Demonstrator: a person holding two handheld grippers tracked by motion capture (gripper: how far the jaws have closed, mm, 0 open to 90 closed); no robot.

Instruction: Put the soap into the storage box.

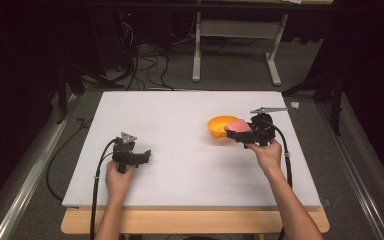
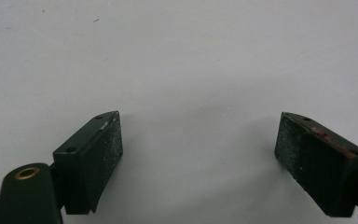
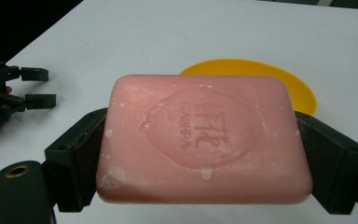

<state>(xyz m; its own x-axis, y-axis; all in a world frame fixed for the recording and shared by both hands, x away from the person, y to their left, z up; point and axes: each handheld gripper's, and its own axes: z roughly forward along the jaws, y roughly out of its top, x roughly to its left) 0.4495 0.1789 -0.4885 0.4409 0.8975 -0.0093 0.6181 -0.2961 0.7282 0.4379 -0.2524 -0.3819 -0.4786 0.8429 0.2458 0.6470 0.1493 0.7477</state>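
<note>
A pink bar of soap (image 3: pixel 203 140) with an embossed stamp sits clamped between the jaws of my right gripper (image 3: pixel 200 161). In the high view the soap (image 1: pixel 238 125) hangs at the near right edge of a yellow-orange dish (image 1: pixel 219 126), which lies on the white board. The dish (image 3: pixel 279 79) shows behind the soap in the right gripper view. My left gripper (image 1: pixel 142 156) rests low at the board's near left, its jaws wide apart over bare white surface (image 2: pixel 198 140) with nothing between them.
The white board (image 1: pixel 180 115) lies on a wooden table (image 1: pixel 190 220). Black cables trail from both grippers toward the near edge. A table frame (image 1: pixel 235 45) and loose cables lie on the floor beyond the board. My left gripper (image 3: pixel 30 86) shows far off in the right gripper view.
</note>
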